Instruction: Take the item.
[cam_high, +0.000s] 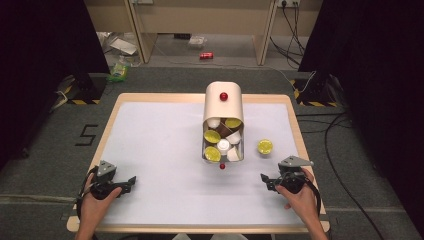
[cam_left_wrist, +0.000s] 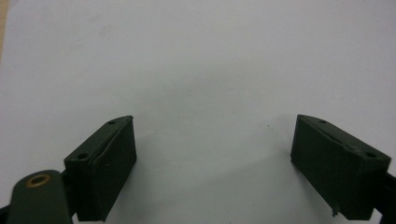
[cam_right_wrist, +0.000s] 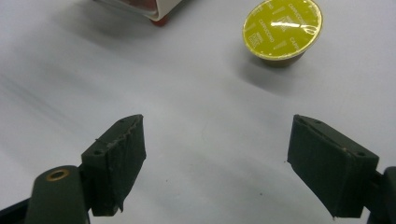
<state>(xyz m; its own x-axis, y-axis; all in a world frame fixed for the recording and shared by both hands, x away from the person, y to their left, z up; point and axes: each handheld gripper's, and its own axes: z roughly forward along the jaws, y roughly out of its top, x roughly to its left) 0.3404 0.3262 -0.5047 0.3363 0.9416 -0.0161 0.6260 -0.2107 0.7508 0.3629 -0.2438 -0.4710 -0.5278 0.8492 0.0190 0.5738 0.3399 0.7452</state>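
Both the left gripper (cam_high: 131, 181) and right gripper (cam_high: 265, 180) gape wide, holding nothing, hands resting near the table's (cam_high: 150, 130) front corners.

The person's left hand (cam_high: 95, 197) comes in from the bottom edge of the high view and wraps the left gripper (cam_high: 131, 181), whose jaws point toward the right and a little forward, low over the near left part of the surface. In the left gripper view its two black jaws stand wide apart with nothing between them. The right hand (cam_high: 298, 197) holds the right gripper (cam_high: 266, 181) at the near right, jaws pointing leftward; a grey three-cornered plate (cam_high: 295, 161) sits on top. Its jaws are likewise spread wide and bare. Both seem to hover just above the surface, though contact is hard to judge.
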